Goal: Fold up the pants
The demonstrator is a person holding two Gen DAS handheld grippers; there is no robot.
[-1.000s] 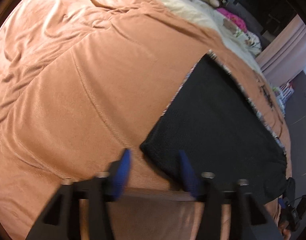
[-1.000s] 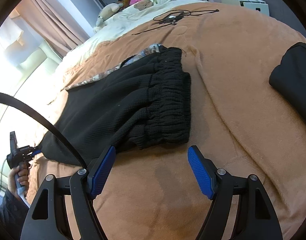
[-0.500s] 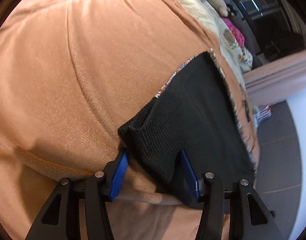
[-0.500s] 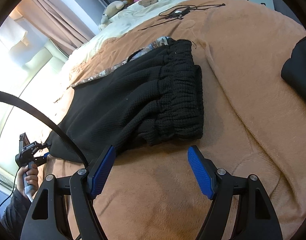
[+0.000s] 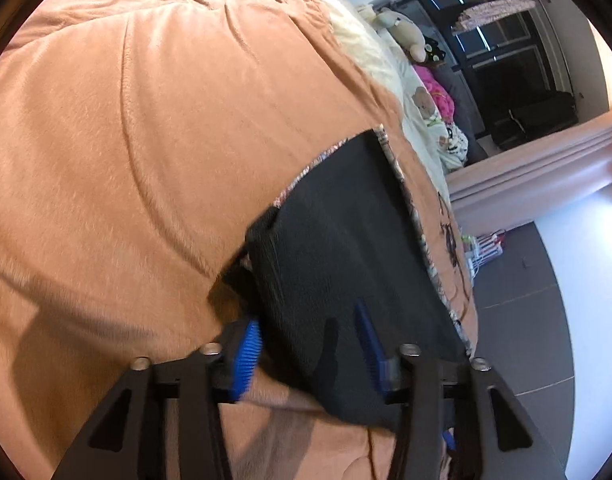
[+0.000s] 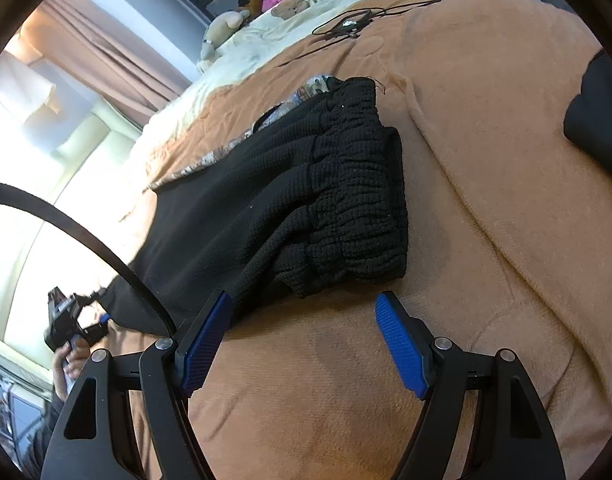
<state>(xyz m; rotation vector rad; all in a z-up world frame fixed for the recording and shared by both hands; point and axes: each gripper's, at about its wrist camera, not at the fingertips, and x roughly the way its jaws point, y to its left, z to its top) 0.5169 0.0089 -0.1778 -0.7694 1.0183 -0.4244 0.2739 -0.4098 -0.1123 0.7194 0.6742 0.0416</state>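
Black knit pants lie flat on an orange blanket. My left gripper is at the leg end, its jaws closing with the hem corner between the blue pads, and the cloth bunches up there. In the right wrist view the gathered waistband of the pants lies just beyond my right gripper. That gripper is open over bare blanket with nothing between its fingers. The left gripper, held in a hand, shows at the far leg end.
A patterned cloth peeks out under the pants' far edge. Another black garment lies at the right. A black cable and a stuffed toy sit toward the pillows. The bed's edge and the grey floor are beside the pants.
My left gripper has slid onto the hem corner, rolled, and narrowed its jaws, and the corner has curled up. My right gripper has stayed open in front of the waistband.
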